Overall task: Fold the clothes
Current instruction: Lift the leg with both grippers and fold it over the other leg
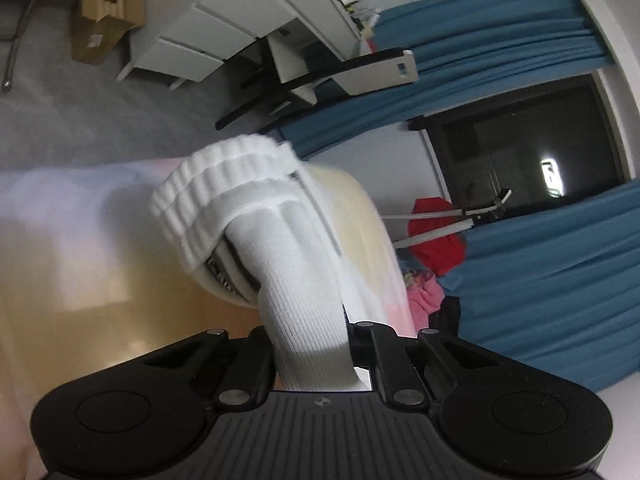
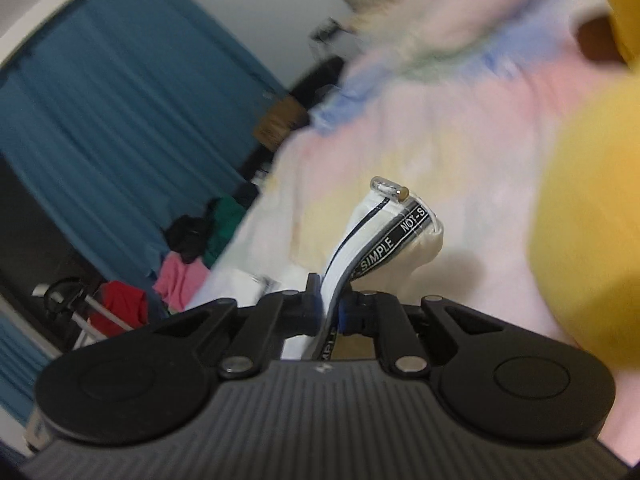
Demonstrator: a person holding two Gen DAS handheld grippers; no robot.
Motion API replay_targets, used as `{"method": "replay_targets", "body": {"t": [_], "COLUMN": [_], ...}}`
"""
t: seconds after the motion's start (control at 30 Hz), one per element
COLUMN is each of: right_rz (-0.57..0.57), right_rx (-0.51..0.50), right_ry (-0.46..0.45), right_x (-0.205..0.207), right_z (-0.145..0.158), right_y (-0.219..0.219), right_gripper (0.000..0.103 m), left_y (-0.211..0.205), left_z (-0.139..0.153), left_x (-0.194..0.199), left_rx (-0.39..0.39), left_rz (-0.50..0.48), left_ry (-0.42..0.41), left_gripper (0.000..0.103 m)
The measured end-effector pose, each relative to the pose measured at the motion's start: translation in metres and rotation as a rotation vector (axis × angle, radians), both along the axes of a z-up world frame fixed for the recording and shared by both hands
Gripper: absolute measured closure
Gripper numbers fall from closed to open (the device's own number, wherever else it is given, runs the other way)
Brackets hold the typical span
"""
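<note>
The left gripper [image 1: 310, 354] clamps a white ribbed sock [image 1: 256, 216], lifted above a pastel bedsheet [image 1: 72, 216]. The right gripper [image 2: 332, 312] pinches what appears to be the same garment's black-lettered band [image 2: 394, 236], the jaws nearly closed on it.

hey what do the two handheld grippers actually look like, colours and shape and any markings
Both look alike. The left gripper has a black ribbed body, two rounded lobes with circular insets, black linkage arms with silver rivets and a small round emblem. The right gripper matches, with blue pads on its fingers. No cables show. A yellow sleeve shows in the right view.
</note>
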State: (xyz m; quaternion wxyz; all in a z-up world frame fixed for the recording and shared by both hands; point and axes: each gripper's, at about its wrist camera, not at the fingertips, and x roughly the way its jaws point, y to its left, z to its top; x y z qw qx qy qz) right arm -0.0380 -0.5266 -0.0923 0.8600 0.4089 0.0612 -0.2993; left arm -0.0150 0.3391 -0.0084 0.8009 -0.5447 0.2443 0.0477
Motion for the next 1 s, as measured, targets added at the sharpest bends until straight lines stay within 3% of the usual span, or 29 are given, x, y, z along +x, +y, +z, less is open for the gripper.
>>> {"method": "replay_targets", "body": {"t": [0.13, 0.33, 0.43, 0.63, 0.77, 0.87, 0.93, 1.0], "right_rz": [0.067, 0.101, 0.097, 0.089, 0.098, 0.098, 0.101, 0.104], "right_rx": [-0.097, -0.195, -0.24, -0.277, -0.285, -0.256, -0.248, -0.224], "right_ry": [0.011, 0.102, 0.182, 0.354, 0.435, 0.424, 0.403, 0.378], "right_x": [0.053, 0.198, 0.274, 0.386, 0.414, 0.412, 0.407, 0.394], "right_z": [0.04, 0.071, 0.057, -0.011, -0.056, -0.065, -0.06, -0.051], "right_y": [0.003, -0.002, -0.002, -0.008, -0.011, -0.014, -0.012, -0.01], "right_gripper": [0.092, 0.092, 0.092, 0.092, 0.091, 0.088, 0.086, 0.082], "left_y": [-0.006, -0.021, -0.036, -0.046, -0.052, -0.057, -0.057, -0.057], "left_z": [0.037, 0.062, 0.051, 0.007, -0.023, -0.046, -0.046, -0.045], "left_x": [0.038, 0.182, 0.27, 0.347, 0.397, 0.433, 0.412, 0.385], "left_rx": [0.036, 0.139, 0.215, 0.261, 0.289, 0.31, 0.294, 0.274], "left_rz": [-0.026, -0.032, -0.051, -0.084, -0.106, -0.123, -0.12, -0.115], "left_ry": [0.004, 0.05, 0.095, 0.196, 0.263, 0.313, 0.295, 0.272], "left_gripper": [0.093, 0.093, 0.092, 0.091, 0.087, 0.082, 0.073, 0.051]}}
